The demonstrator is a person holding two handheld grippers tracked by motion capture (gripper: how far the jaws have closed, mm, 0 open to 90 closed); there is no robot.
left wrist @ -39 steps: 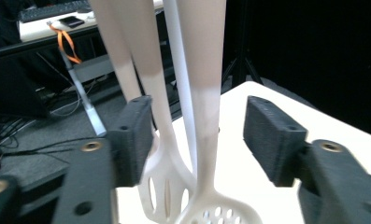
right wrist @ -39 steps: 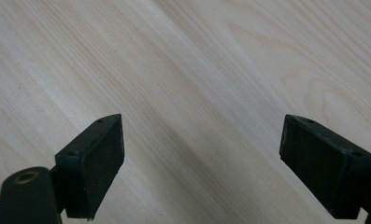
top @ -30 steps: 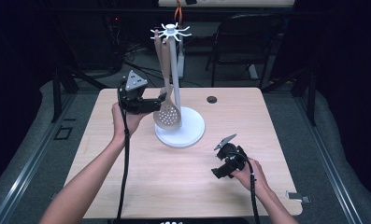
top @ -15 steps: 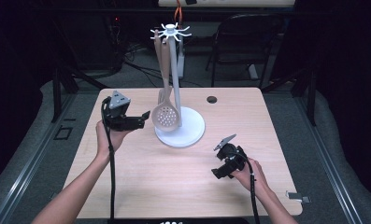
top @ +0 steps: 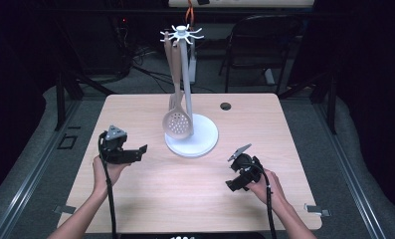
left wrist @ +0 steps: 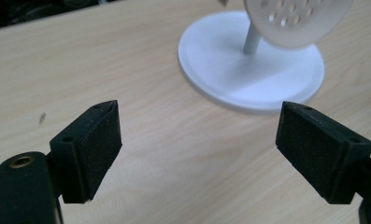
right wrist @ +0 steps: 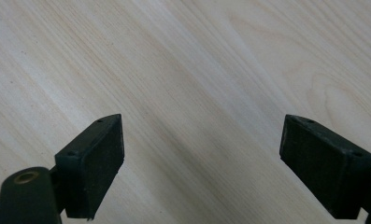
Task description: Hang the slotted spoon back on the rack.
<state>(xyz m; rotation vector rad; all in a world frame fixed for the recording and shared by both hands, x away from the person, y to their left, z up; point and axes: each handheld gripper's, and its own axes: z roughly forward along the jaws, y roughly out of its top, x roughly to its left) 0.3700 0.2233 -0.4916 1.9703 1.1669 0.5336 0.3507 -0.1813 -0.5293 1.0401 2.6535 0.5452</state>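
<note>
A white utensil stand (top: 191, 142) with a round base rises at the table's middle. From its top hooks hangs a beige slotted spoon (top: 177, 124), with another utensil behind it. My left gripper (top: 141, 152) is low over the table left of the stand, pointing at the base (left wrist: 248, 79) and the spoon's head (left wrist: 295, 18). Its jaws have just been opening and stand open with nothing between them. My right gripper (top: 233, 184) rests at the front right, jaws open over bare wood (right wrist: 197, 93).
The light wooden table (top: 135, 204) has a small black hole (top: 226, 106) near its back edge. A dark chair (top: 254, 45) and cables stand behind it. Metal clips (top: 317, 209) sit at the front corners.
The left hand has come down and to the left, away from the hanging spoon, to just above the table. The right hand has stayed put.
</note>
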